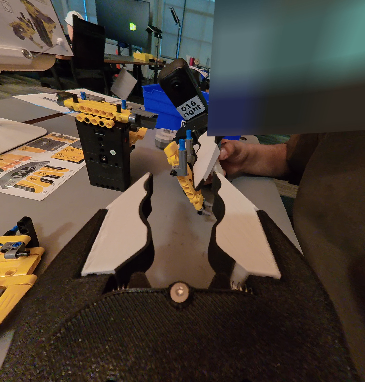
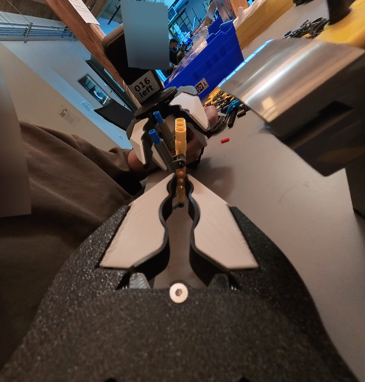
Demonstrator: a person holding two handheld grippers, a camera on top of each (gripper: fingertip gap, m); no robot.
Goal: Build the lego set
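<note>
Near the counter (image 1: 173, 237) edge, the right tongs (image 2: 180, 175) grip a pin-studded beam (image 2: 180, 144); the block assembly (image 1: 107, 148) stands farther in.

Printed white label (image 1: 190, 109) on the black camera above my right tongs (image 1: 206, 179), legible. A matching label (image 2: 144, 89) sits above my left tongs (image 2: 175, 146). The sticker sheet (image 1: 33, 165) on the tabletop (image 1: 74, 206) carries lettered yellow and grey decals. Square coded tag (image 2: 201, 87) on the blue bin (image 2: 214, 55). Wall placard (image 2: 68, 116) too small to read.

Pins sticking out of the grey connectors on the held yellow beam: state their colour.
Blue pins, clearest in the right wrist view.
</note>
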